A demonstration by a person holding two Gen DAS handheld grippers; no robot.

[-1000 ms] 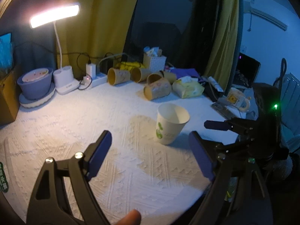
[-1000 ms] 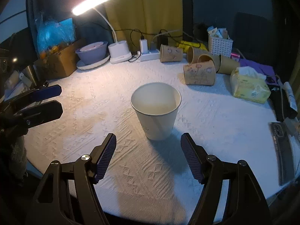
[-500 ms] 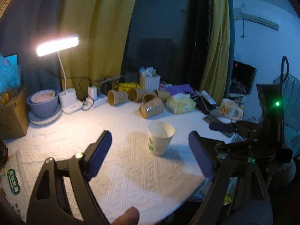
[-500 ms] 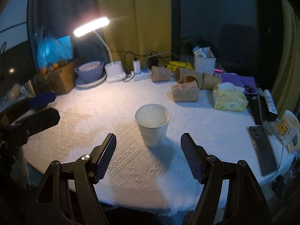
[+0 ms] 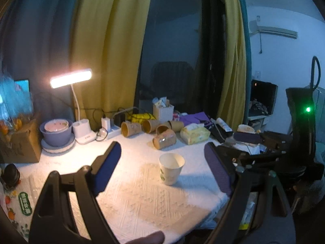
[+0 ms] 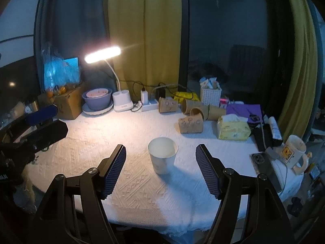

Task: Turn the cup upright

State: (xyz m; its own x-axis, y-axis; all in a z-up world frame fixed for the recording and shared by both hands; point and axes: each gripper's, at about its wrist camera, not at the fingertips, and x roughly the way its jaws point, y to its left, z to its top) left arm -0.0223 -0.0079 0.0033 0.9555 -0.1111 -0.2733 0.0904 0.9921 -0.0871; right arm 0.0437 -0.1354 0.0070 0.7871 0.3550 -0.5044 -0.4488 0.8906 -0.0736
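Observation:
A white paper cup point(image 5: 171, 170) with a green logo stands upright, mouth up, on the white textured tablecloth point(image 5: 132, 199). It also shows in the right wrist view point(image 6: 163, 157). My left gripper point(image 5: 162, 170) is open and empty, held back from the cup, which sits between its fingers in the view. My right gripper point(image 6: 160, 169) is open and empty, also back from the cup. The right gripper shows at the right of the left wrist view point(image 5: 249, 144); the left gripper shows at the left of the right wrist view point(image 6: 43, 122).
Several brown paper cups point(image 6: 191, 124) lie on their sides at the back. A yellow tissue pack point(image 6: 233, 130), a white basket point(image 6: 210, 95), a lit desk lamp point(image 6: 121, 101), a purple bowl point(image 6: 97, 99), a cardboard box point(image 6: 68, 105), a mug point(image 6: 294, 150) and a phone point(image 6: 264, 166) stand around the table's edges.
Both grippers have pulled back and up from the upright cup, which now looks smaller and farther off. The cup has not moved. Both stay open.

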